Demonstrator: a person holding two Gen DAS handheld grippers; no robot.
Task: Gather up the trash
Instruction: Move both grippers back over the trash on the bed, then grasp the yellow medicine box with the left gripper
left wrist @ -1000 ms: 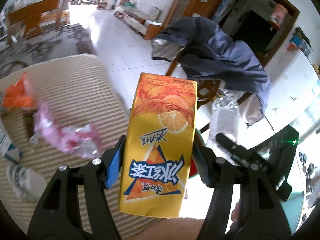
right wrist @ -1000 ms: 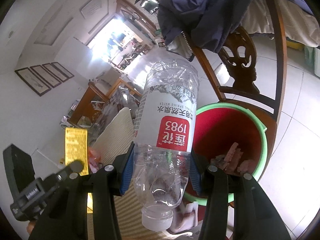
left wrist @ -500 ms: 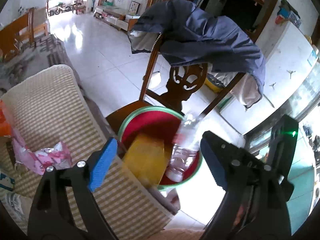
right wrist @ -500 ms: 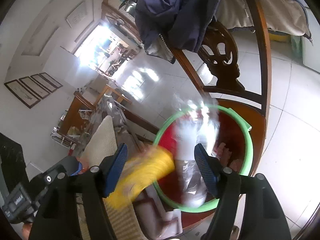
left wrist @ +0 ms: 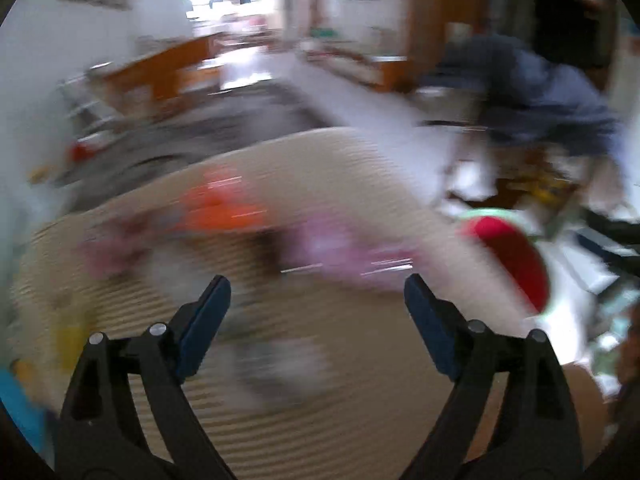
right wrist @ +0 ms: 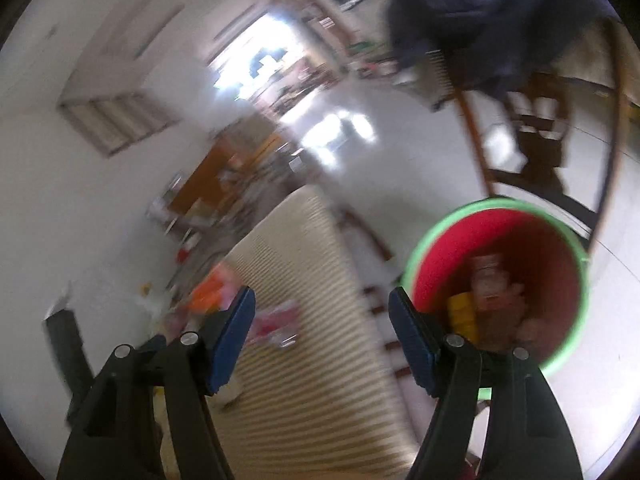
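Through the left wrist camera, badly smeared, I saw my left gripper (left wrist: 316, 300) spread wide and empty above the striped table (left wrist: 320, 396), with pink wrappers (left wrist: 340, 252) at twelve o'clock and an orange wrapper (left wrist: 220, 208) at eleven. Through the right wrist camera, my right gripper (right wrist: 320, 320) also gaped empty, the red bin (right wrist: 436, 240) sat at two o'clock, and the yellow carton (right wrist: 462, 316) lay inside it.
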